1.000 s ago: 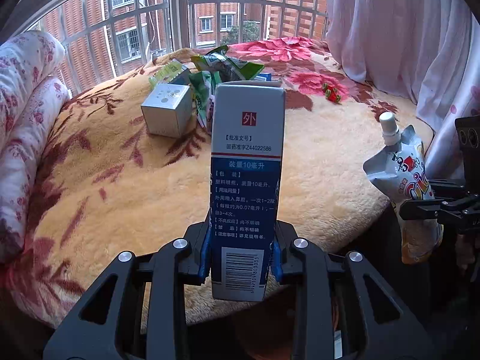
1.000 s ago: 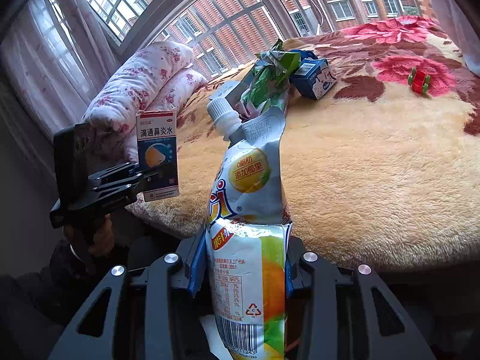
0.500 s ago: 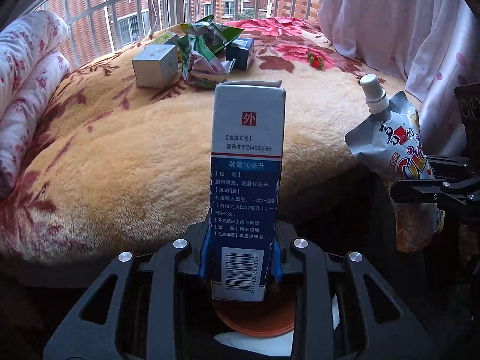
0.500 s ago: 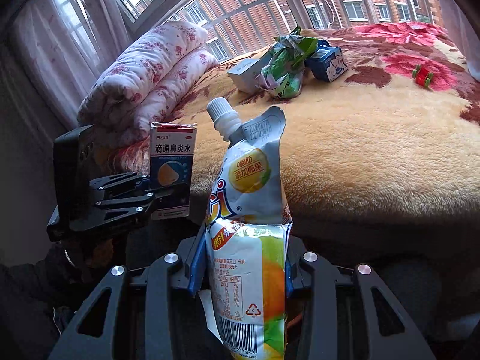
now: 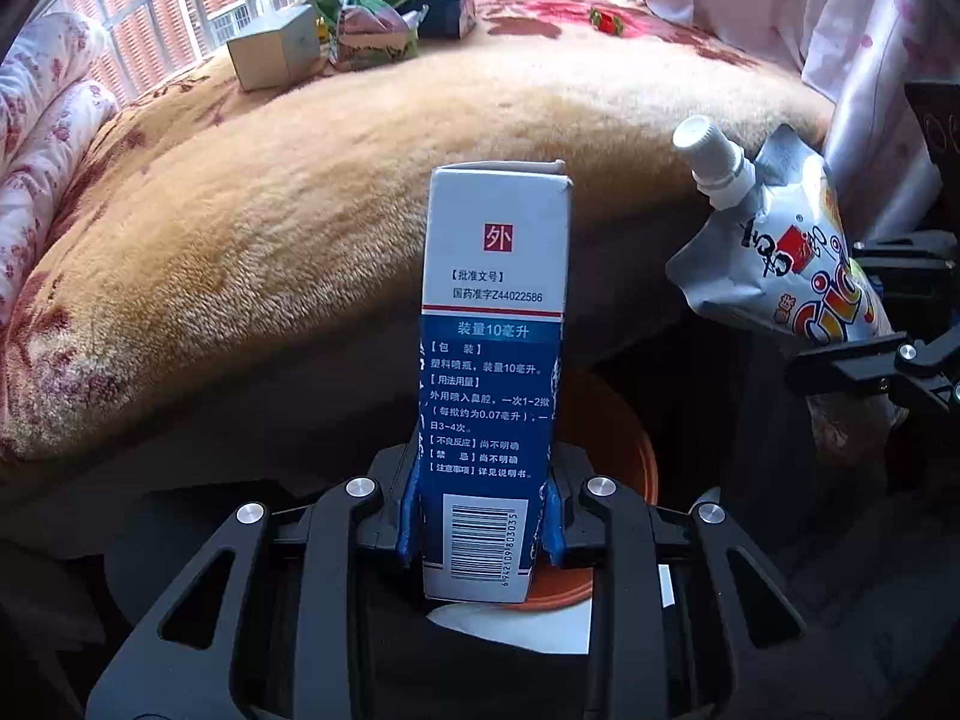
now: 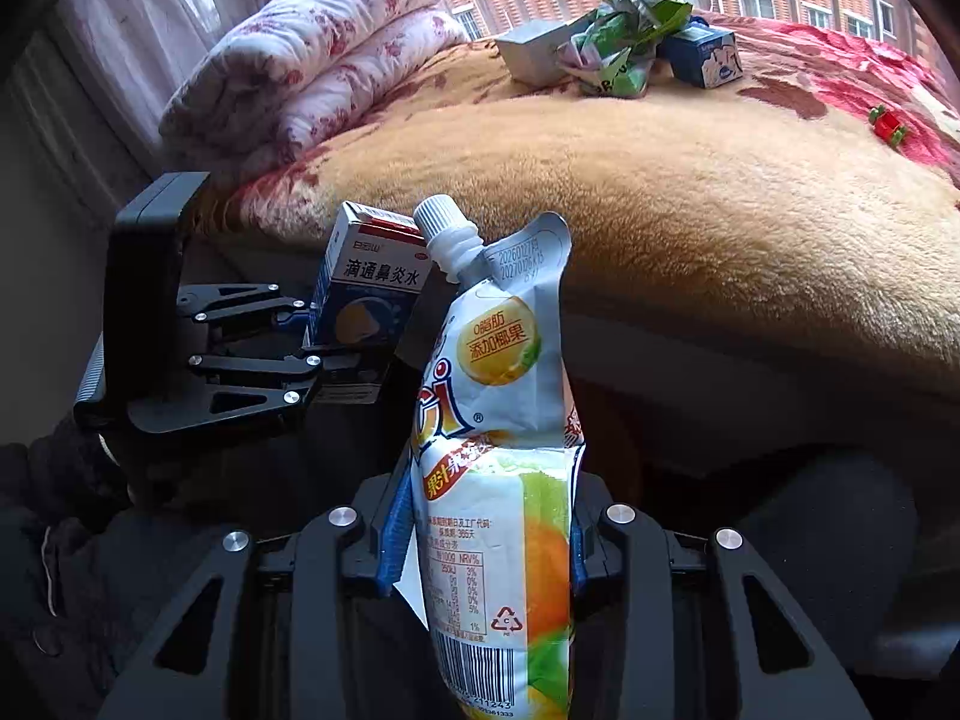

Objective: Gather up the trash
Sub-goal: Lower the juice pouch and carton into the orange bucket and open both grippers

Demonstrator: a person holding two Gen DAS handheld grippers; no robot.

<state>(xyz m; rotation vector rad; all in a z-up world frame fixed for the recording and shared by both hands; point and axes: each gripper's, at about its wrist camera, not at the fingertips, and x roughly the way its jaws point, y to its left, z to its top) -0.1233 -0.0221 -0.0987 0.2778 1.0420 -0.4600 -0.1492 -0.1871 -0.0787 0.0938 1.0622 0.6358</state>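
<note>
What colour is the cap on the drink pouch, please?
White; the cap on the drink pouch shows best in the right wrist view.

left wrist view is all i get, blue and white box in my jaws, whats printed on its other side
Observer: The box shows a red top strip and an orange circle on blue.
Operator: is the pouch gripped properly
Observer: Yes, the right gripper clamps the pouch low, near its barcode.
Operator: anything beside the bed on my left
Observer: A dark sleeve behind the left gripper.
</note>
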